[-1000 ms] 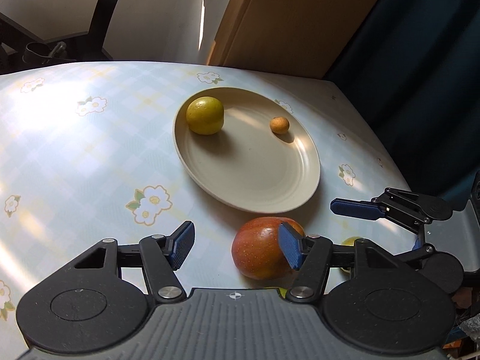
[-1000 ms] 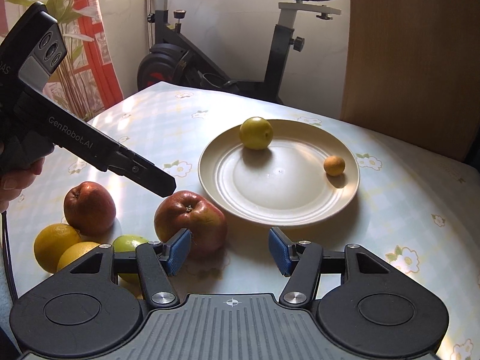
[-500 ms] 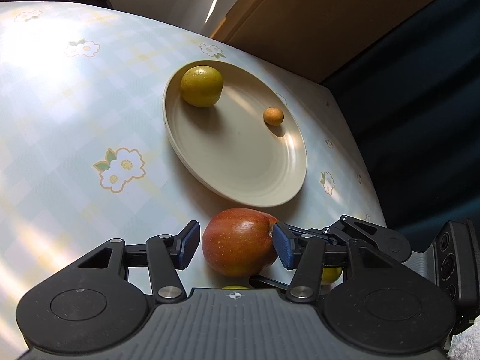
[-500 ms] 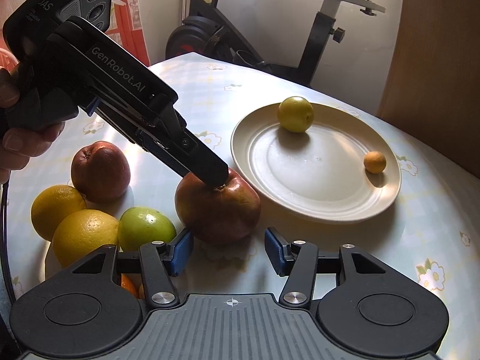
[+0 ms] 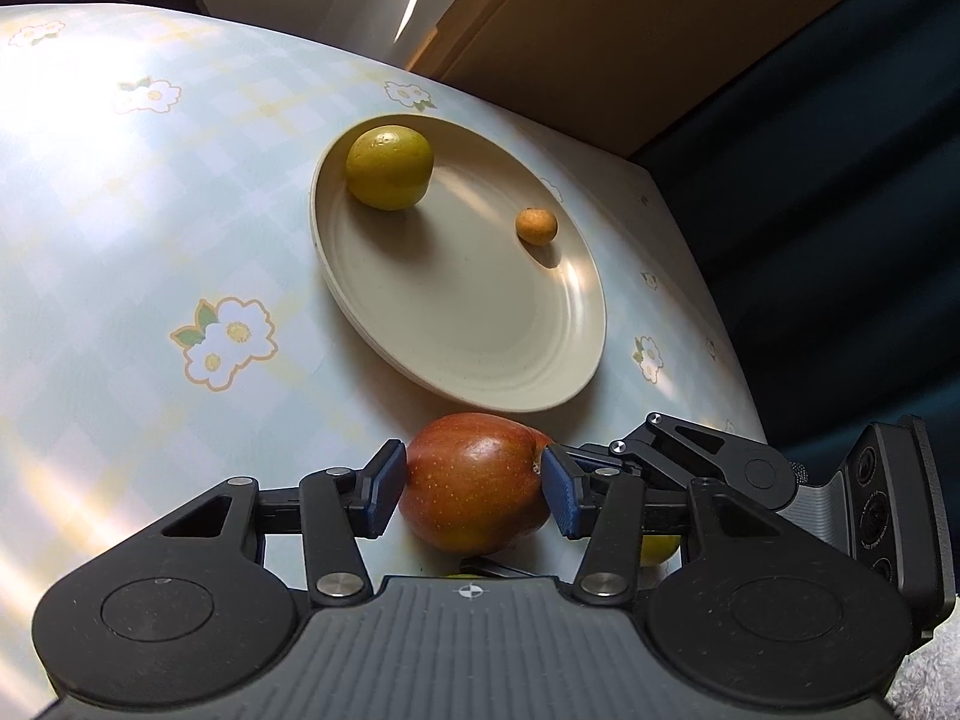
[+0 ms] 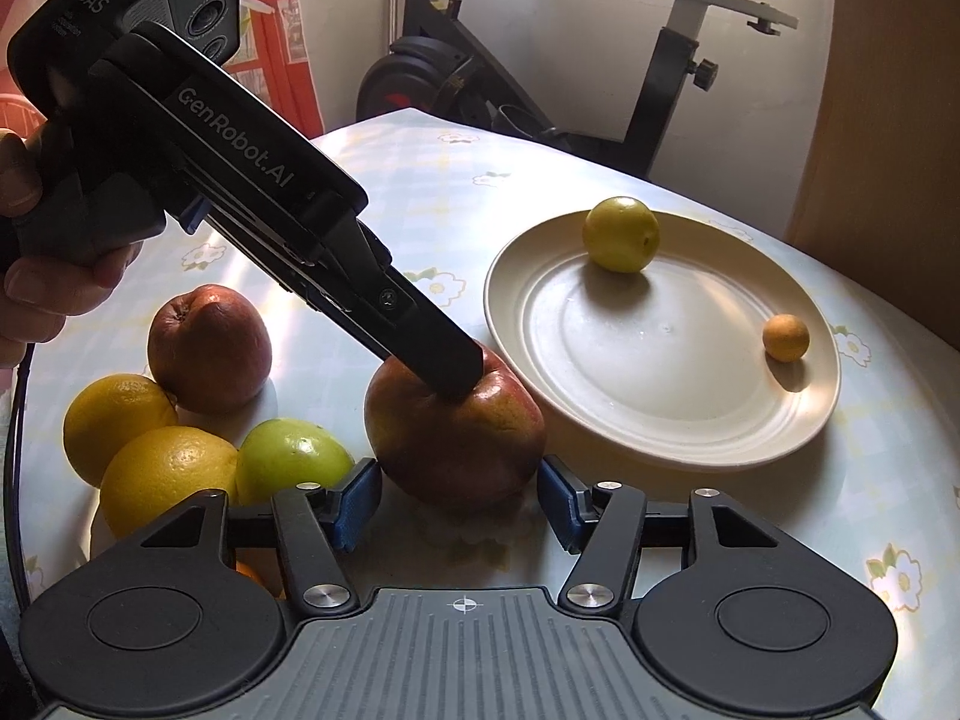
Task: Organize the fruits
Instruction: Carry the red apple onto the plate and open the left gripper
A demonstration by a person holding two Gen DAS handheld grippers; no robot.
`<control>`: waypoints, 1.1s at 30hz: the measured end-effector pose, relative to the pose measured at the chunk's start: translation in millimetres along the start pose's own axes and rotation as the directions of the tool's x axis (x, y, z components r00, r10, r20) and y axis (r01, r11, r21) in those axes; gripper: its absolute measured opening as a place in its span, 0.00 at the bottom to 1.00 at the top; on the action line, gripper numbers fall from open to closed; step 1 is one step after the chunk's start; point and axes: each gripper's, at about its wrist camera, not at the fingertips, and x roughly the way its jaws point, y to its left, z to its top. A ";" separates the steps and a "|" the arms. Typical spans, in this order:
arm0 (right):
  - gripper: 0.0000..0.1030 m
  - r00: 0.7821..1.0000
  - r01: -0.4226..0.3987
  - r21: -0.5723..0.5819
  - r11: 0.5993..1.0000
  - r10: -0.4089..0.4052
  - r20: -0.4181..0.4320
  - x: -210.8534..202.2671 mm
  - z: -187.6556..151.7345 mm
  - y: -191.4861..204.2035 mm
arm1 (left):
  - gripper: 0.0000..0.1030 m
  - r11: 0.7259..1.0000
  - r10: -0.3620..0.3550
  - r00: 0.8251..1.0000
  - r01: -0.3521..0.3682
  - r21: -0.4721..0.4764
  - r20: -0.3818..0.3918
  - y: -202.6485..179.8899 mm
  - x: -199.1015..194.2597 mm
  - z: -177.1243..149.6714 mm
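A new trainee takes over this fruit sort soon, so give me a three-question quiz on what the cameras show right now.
1. True or false: the plate holds three fruits.
2. What do the left tongs grip? A) an orange B) the red apple C) a green fruit
3. Fill in: along with the yellow-green fruit, the plate holds a small ___ fruit.
Key: 1 false, it holds two; 2 B; 3 orange.
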 end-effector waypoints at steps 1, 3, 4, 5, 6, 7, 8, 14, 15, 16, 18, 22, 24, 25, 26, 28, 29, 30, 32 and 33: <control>0.52 1.000 0.000 -0.003 1.000 0.000 0.004 -0.4 -0.5 0.6 | 0.50 1.000 0.002 1.000 -0.002 0.000 0.001 -0.1 -0.3 0.1; 0.51 1.000 -0.008 0.013 1.000 0.008 0.026 -3.9 -3.0 -0.7 | 0.50 1.000 0.001 1.000 0.000 0.001 -0.001 0.4 -1.2 0.1; 0.51 0.999 -0.011 0.024 1.000 0.011 0.039 -7.0 -4.4 -1.5 | 0.50 1.000 -0.003 1.000 0.003 0.001 -0.001 0.5 -2.1 0.3; 0.51 0.999 -0.012 0.029 1.000 0.011 0.048 -9.8 -5.2 -1.7 | 0.50 1.000 -0.013 1.000 0.013 -0.001 0.001 0.7 -4.2 0.8; 0.51 0.998 -0.011 0.034 0.999 0.009 0.055 -13.7 -5.6 -1.8 | 0.50 1.000 -0.023 1.000 0.023 -0.002 0.002 0.7 -5.9 1.1; 0.51 0.998 -0.010 0.036 0.999 0.007 0.059 -16.7 -5.3 -2.0 | 0.50 1.000 -0.030 1.000 0.030 -0.003 0.003 0.0 -7.3 1.4; 0.51 0.998 -0.006 0.036 0.999 0.004 0.064 -19.4 -5.0 -2.3 | 0.50 0.999 -0.035 0.999 0.035 -0.001 0.004 -1.1 -8.7 1.7; 0.51 0.995 0.004 0.039 0.999 -0.008 0.100 -32.0 6.4 -12.2 | 0.50 0.998 -0.050 0.998 0.048 0.033 0.040 -15.0 -20.1 9.1; 0.51 0.994 0.008 0.035 0.999 -0.012 0.105 -31.9 9.3 -13.8 | 0.50 0.998 -0.051 0.998 0.049 0.034 0.048 -16.0 -21.7 11.7; 0.51 0.994 0.011 0.031 0.999 -0.014 0.107 -30.6 12.8 -15.5 | 0.50 0.998 -0.051 0.997 0.049 0.032 0.055 -16.2 -23.1 14.0; 0.51 0.994 0.022 0.011 1.000 -0.023 0.104 -25.0 21.6 -18.0 | 0.50 0.999 -0.044 0.997 0.042 0.022 0.070 -14.8 -26.3 19.4; 0.51 0.995 0.024 0.005 1.000 -0.024 0.094 -7.2 39.4 -27.2 | 0.50 1.000 -0.006 0.995 0.005 0.008 0.102 -11.8 -27.1 32.6; 0.51 0.995 0.030 0.006 1.000 -0.030 0.092 2.3 47.1 -31.0 | 0.50 1.000 0.020 0.993 -0.020 -0.001 0.115 -9.5 -25.0 42.0; 0.51 0.995 0.031 0.008 0.999 -0.032 0.090 5.7 49.9 -32.3 | 0.50 1.000 0.030 0.992 -0.029 -0.006 0.119 -8.0 -24.3 46.7; 0.51 0.996 0.031 0.015 0.999 -0.032 0.085 11.5 53.7 -34.5 | 0.50 0.999 0.041 0.992 -0.039 -0.015 0.123 -5.7 -23.7 51.4; 0.51 0.997 0.028 0.029 0.999 -0.030 0.073 21.7 59.8 -39.7 | 0.50 0.998 0.061 0.990 -0.059 -0.025 0.126 -3.0 -19.0 57.7; 0.51 0.997 0.028 0.034 0.999 -0.030 0.071 24.8 61.6 -41.6 | 0.50 0.997 0.072 0.989 -0.069 -0.025 0.127 -1.3 -16.9 61.9; 0.51 0.997 0.027 0.041 0.999 -0.029 0.066 30.3 63.5 -44.5 | 0.50 0.997 0.079 0.989 -0.077 -0.025 0.129 0.2 -15.7 65.6; 0.51 0.998 0.033 0.039 0.999 -0.035 0.052 37.7 66.4 -46.6 | 0.50 0.995 0.095 0.987 -0.093 -0.024 0.132 2.0 -13.2 71.0; 0.51 0.998 0.037 0.039 0.999 -0.039 0.044 42.5 68.3 -48.2 | 0.49 0.995 0.104 0.986 -0.102 -0.024 0.133 2.1 -10.6 75.6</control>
